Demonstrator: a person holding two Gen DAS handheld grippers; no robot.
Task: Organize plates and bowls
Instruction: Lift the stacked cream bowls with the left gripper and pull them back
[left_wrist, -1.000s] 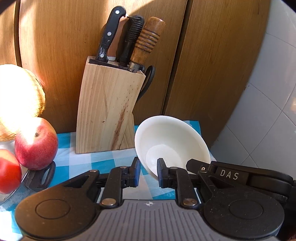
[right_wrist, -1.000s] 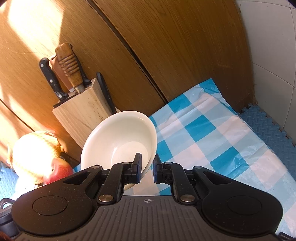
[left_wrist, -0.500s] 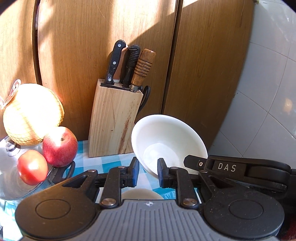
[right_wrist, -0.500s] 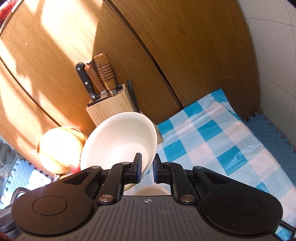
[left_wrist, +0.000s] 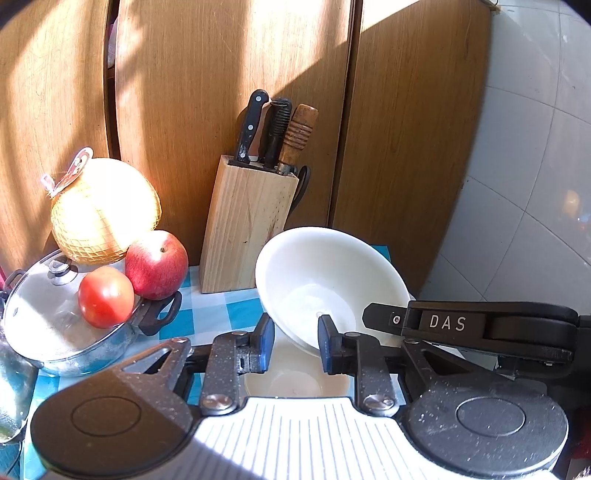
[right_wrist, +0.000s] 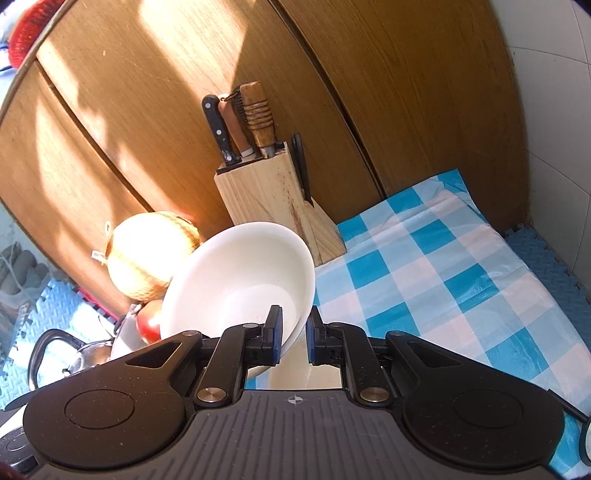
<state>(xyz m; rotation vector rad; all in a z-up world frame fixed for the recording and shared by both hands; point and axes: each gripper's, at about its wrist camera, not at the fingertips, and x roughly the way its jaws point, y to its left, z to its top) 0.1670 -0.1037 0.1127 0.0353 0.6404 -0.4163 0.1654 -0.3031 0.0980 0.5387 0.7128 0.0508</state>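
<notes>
right gripper (right_wrist: 293, 338) pinches the rim of a tilted white bowl (right_wrist: 240, 280), held above the checked cloth (right_wrist: 436, 273). left gripper (left_wrist: 295, 341) sits narrowly parted and empty, over a second bowl (left_wrist: 295, 382) lying below. behind stand a knife block (left_wrist: 247, 225) and wooden doors (left_wrist: 221, 92).

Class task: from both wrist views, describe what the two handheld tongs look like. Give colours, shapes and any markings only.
Both the left tongs and the right tongs are black with a speckled finish. Each has two round discs at the base, a ribbed plate between them, silver pivot screws and blue pads on the fingertips. In the left view, the side of the right tongs bears white "DAS" lettering. No cables or sleeves show.
</notes>
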